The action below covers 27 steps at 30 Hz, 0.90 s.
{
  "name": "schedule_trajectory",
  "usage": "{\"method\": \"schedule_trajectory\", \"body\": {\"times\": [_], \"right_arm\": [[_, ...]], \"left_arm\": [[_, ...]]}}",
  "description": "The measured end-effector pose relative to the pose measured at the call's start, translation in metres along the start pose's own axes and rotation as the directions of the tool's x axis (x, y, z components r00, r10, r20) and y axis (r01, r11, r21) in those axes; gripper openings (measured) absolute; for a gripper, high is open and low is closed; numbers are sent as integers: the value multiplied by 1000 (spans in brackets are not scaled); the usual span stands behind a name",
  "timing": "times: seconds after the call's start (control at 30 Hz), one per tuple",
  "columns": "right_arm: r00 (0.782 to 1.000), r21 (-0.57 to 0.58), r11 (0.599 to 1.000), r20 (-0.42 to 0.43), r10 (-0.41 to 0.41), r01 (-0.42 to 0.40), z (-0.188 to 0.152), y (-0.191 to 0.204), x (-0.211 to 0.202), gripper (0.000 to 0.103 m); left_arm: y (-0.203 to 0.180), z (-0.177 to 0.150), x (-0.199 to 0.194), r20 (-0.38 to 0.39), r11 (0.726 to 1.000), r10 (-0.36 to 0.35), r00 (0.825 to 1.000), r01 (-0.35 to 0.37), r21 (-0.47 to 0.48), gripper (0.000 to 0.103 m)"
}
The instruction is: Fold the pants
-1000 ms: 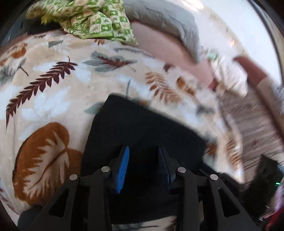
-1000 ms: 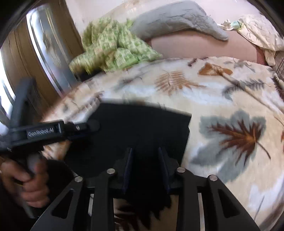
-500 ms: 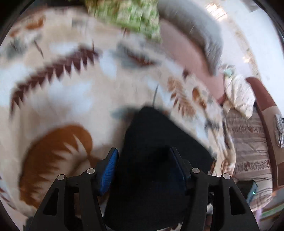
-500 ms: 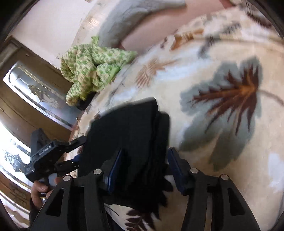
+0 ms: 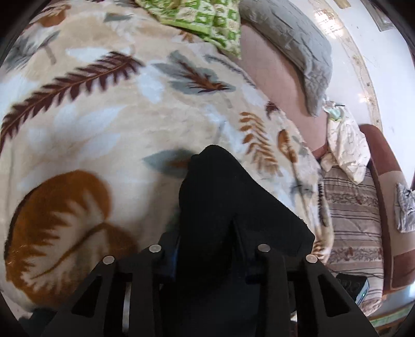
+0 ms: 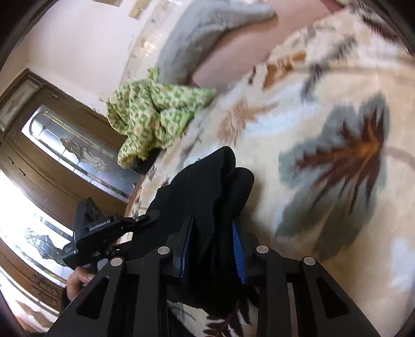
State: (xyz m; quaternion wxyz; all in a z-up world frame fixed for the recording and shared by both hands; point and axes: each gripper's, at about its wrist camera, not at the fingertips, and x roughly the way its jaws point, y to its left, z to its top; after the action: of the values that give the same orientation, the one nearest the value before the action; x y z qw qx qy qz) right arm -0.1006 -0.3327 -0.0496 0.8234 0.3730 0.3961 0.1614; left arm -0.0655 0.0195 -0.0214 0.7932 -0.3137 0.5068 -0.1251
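Nearest to me, in the left wrist view, my left hand-held gripper (image 5: 207, 248) is clamped on the pants (image 5: 228, 207): the black cloth fills the gap between the fingers and bulges up over them, rising in a bunched ridge toward 12 o'clock. In the right wrist view, my right hand-held gripper (image 6: 212, 248) likewise grips the pants (image 6: 205, 197), with the blue pads (image 6: 237, 246) pressed against a thick wad of folded layers that stands up between them. The garment is gathered into a dark bundle held by both grippers over the near part of the bed. At 9 o'clock in the right wrist view I see the left gripper from the side, its black body at the cloth's edge, with the person's hand (image 6: 76, 281) around its handle below. Beneath and beyond the pants spreads the leaf-print blanket (image 5: 103, 124), cream with brown, rust and grey leaves. Farther off, at 12 o'clock in the left view, a crumpled green checked cloth (image 5: 205, 20) lies on the blanket's far edge, and at 1 o'clock a grey pillow (image 5: 293, 46) rests on the pink sheet (image 5: 275, 83). At 3 o'clock a striped bedcover (image 5: 352, 223) lies beside the bed. In the right view, a wooden door with patterned glass (image 6: 64, 145) stands at 9 o'clock behind the green cloth.
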Motion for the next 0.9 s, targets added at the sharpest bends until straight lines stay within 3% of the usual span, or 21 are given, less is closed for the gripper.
{"method": "schedule_trajectory", "body": {"times": [0.23,0.33,0.4,0.43,0.47,0.5,0.53,0.6,0.7,0.8,0.87,0.9], "right_arm": [[997,23,999,73,-32,30,64,-26,-14,28],[995,27,997,66,-71,69,81,-42,-3,28],[991,100,987,28,-130,127,80,-65,12,30],[987,171,972,-20,-158,159,75,-81,19,36],[989,217,965,-29,-144,147,73,-90,23,39],[994,249,962,-3,-113,110,73,-95,20,36],[994,245,964,4,-106,102,75,-93,17,36],[986,199,968,30,-162,153,77,-85,10,42],[955,92,967,158,-251,239,76,-61,-18,42],[920,-108,939,266,-288,326,67,-21,-37,41],[914,-270,890,281,-292,367,52,10,-33,34],[918,-322,871,264,-295,372,44,20,-30,24]], "left_arm": [[-58,27,40,1,998,-40,999,40,41,31],[-69,37,75,15,995,-31,999,30,91,31],[-66,40,101,6,992,-10,1000,9,125,32],[-61,37,112,7,989,9,1000,-10,150,34],[-60,35,119,17,986,16,1000,-19,165,46],[-55,34,123,30,988,11,1000,-15,151,54],[-55,34,125,28,990,-1,1000,-3,144,55],[-61,37,126,45,982,19,999,-27,185,57],[-72,35,107,136,974,20,990,-50,220,52],[-90,27,74,300,949,-56,952,-43,313,52],[-102,19,66,313,923,-107,944,-22,385,47],[-110,16,71,293,906,-141,946,4,424,39]]}}
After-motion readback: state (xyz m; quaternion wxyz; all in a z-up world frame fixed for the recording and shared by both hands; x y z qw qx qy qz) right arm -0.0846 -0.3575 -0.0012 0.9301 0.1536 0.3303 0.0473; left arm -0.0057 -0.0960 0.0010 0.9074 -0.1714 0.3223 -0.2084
